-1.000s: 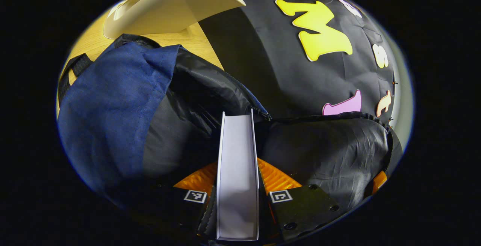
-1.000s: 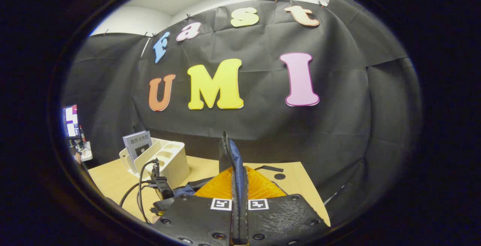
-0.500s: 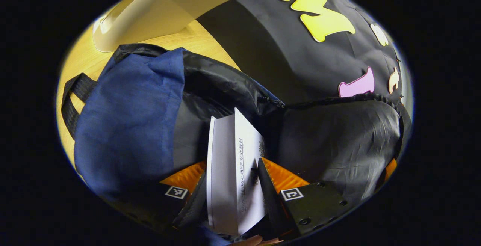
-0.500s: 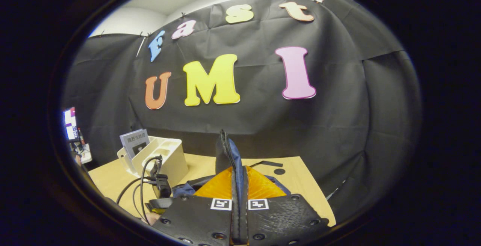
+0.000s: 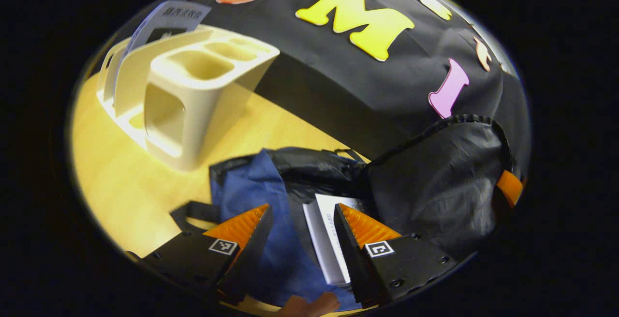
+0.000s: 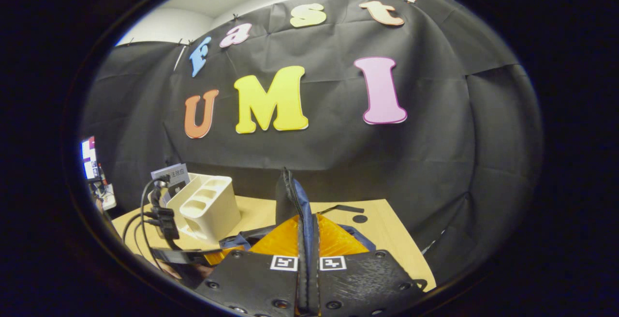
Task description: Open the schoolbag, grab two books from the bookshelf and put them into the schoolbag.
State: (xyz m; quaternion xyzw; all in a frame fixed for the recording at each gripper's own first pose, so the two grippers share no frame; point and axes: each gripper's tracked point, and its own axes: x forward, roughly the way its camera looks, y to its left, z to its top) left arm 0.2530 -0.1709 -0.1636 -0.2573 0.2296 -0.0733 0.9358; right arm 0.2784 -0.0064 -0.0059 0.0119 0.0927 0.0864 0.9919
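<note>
In the left gripper view, the blue schoolbag (image 5: 271,196) lies open on the wooden table (image 5: 125,181), its black-lined flap (image 5: 440,172) held up at the right. A white book (image 5: 329,234) lies inside the opening. My left gripper (image 5: 302,222) hangs open above the bag, apart from the book. A second book (image 5: 164,17) stands in the cream bookshelf (image 5: 193,89) at the back left. In the right gripper view, my right gripper (image 6: 305,239) is shut on the bag's zipper edge (image 6: 290,196), holding it up. The bookshelf (image 6: 205,208) stands at the left.
The other gripper's cables (image 6: 157,210) show low at the left of the right gripper view. A fingertip (image 5: 309,305) shows at the bottom of the left gripper view. Bare tabletop (image 6: 382,230) lies to the right of the bag.
My left gripper has opened and let go of the white book, which now lies inside the bag. It has pulled back and up, bringing the bookshelf into view. The right gripper stays put.
</note>
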